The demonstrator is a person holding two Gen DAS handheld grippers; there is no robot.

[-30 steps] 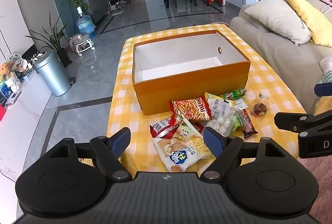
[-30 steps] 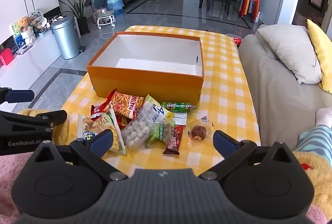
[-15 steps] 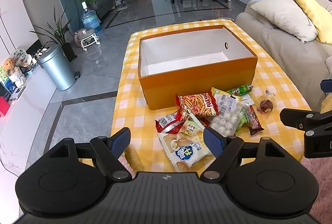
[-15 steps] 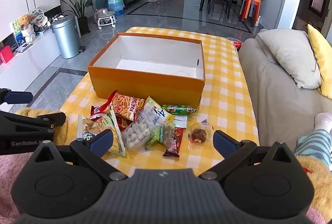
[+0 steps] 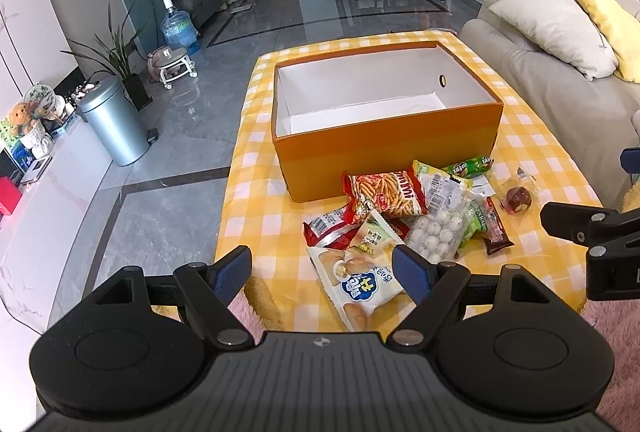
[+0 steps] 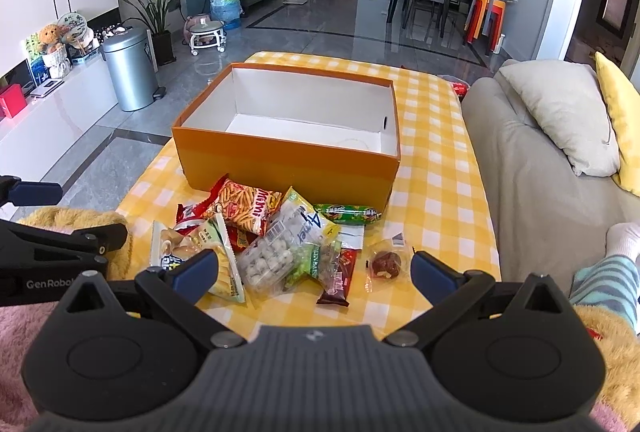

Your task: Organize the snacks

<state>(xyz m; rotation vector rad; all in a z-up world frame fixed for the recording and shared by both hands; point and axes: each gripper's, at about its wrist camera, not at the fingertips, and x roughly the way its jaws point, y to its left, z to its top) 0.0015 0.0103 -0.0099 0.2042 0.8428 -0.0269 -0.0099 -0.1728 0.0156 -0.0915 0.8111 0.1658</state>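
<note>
Left wrist view: left hand-held gripper [image 5: 322, 270] wide, empty. Snack pile [image 5: 404, 216] lower centre on table [image 5: 248, 168], touching orange box [image 5: 384, 148]; box white inside, empty. Since a second ago, pile sits slightly higher in frame.

Right wrist view: right hand-held gripper [image 6: 314, 268] wide, empty, over pile [image 6: 272, 232]. Bare table right of box [image 6: 288, 160].

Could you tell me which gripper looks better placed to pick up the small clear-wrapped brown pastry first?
Probably the right gripper: the pastry lies just ahead of its open fingers, apart from the pile. The left gripper sits over the white snack bag, farther away.
</note>
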